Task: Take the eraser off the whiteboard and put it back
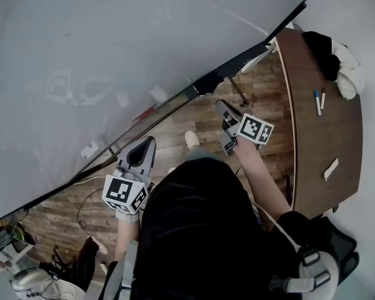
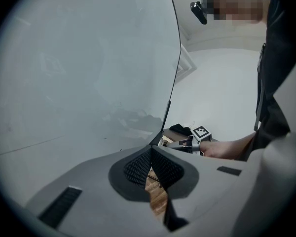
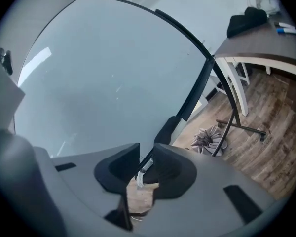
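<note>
Head view has us standing close to the whiteboard point(image 1: 112, 55), with both tongs raised toward its lower edge. What we take for the eraser point(image 1: 207, 82), a dark rounded block, sits on that edge just ahead of the right tongs point(image 1: 224, 108) without touching them, and well apart from the left tongs point(image 1: 149, 145), off to their right. In the right gripper view the block lies beyond the tips, and the jaws stand a narrow way apart with nothing gripped; only the floor point(image 3: 138, 196) and the board's thin frame show between the pads. In the left gripper view the pads meet at their tips, closed on nothing and aimed at bare board. The worktop point(image 1: 337, 142) with its markers point(image 1: 319, 102), out to the right of the right tongs, plays no part. So the eraser is on the board and neither tool holds it. We cannot tell from this which end of the job we are at. Either the lift-off is yet to begin, and the right tongs must open wider and close on the block, or the eraser is already back in place and nothing is left.
</note>
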{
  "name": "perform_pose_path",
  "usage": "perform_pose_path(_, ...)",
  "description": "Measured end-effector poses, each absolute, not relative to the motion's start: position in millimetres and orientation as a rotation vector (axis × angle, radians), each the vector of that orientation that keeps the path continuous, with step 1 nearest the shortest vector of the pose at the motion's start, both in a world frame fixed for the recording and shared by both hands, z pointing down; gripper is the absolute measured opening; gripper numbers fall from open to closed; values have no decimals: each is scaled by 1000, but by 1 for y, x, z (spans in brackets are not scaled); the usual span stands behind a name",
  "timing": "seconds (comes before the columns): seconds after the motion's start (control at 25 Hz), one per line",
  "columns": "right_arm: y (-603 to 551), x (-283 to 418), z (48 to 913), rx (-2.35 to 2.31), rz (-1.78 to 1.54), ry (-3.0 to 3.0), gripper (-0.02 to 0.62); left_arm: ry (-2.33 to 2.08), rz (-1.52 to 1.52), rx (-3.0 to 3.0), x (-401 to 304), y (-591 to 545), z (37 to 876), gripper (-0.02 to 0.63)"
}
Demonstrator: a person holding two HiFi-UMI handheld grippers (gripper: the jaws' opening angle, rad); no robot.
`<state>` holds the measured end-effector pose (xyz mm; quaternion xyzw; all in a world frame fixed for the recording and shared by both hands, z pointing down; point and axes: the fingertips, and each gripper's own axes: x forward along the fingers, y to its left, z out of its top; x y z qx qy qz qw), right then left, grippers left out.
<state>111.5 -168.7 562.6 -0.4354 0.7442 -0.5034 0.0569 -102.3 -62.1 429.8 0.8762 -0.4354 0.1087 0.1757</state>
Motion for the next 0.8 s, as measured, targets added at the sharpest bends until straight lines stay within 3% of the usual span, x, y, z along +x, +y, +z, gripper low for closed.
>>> perform_pose_path(0.28, -143, 112, 516, -1331, -1303, 2422, 41, -1173, 287, 2530, -88, -54, 426, 6)
perform_pose_path(0.8, -78, 110, 436, -1452, -779, 2736, 34, -1044, 266, 2619, -57, -31, 419, 6)
